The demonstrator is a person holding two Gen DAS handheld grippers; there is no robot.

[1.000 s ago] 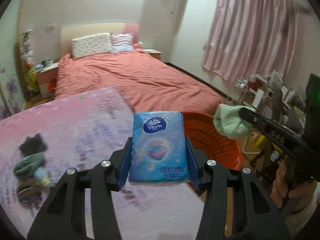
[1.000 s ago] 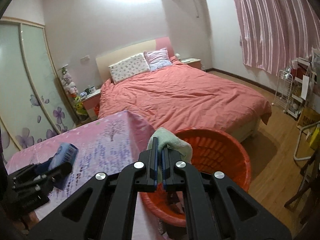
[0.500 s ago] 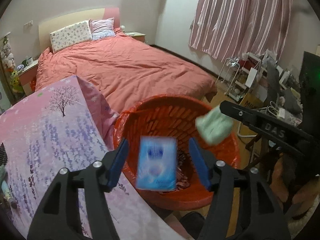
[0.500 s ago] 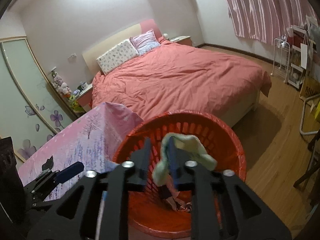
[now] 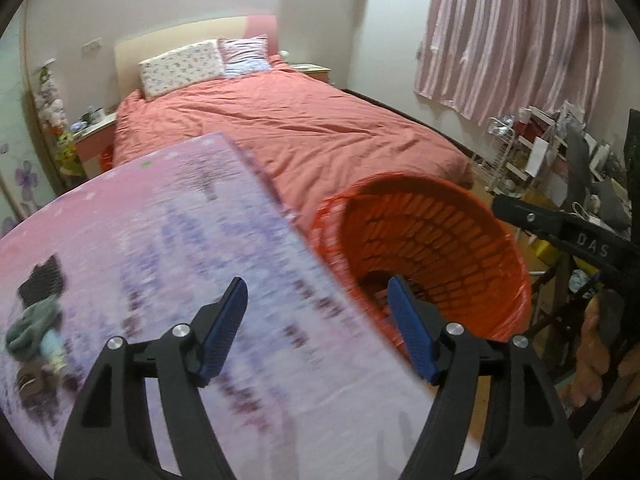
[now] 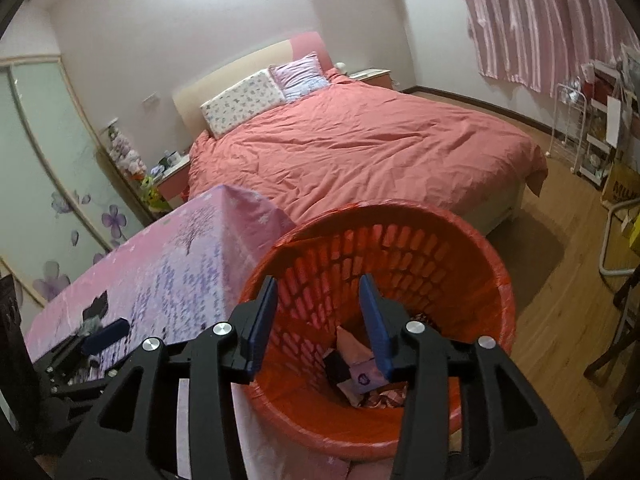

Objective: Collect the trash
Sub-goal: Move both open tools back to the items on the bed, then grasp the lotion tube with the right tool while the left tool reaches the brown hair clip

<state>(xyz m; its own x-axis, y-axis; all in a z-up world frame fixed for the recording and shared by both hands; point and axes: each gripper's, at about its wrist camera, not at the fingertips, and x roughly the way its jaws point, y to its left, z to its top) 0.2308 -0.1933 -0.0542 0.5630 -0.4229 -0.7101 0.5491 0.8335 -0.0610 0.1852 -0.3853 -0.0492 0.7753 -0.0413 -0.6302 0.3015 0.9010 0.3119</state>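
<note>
An orange basket (image 6: pixel 492 264) stands on the floor beside the table, also in the left wrist view (image 5: pixel 508 240). Crumpled trash (image 6: pixel 360 376) lies at its bottom. My right gripper (image 6: pixel 318 320) is open and empty above the basket's near rim. My left gripper (image 5: pixel 318 328) is open and empty over the table edge, just left of the basket. A grey-green cloth with a pale blue piece (image 5: pixel 34 328) and a dark item (image 5: pixel 42 282) lie on the table at the far left.
The table (image 5: pixel 160 240) has a pink, purple-flowered cover (image 6: pixel 168 256). A bed with a red cover (image 6: pixel 360 148) stands behind. Cluttered shelves (image 5: pixel 552 148) and a chair stand at the right. The floor is wood (image 6: pixel 560 280).
Both grippers opened. The blue tissue pack fell from my left gripper and the green cloth from my right, into the basket. My left gripper has swung back left toward the table.
</note>
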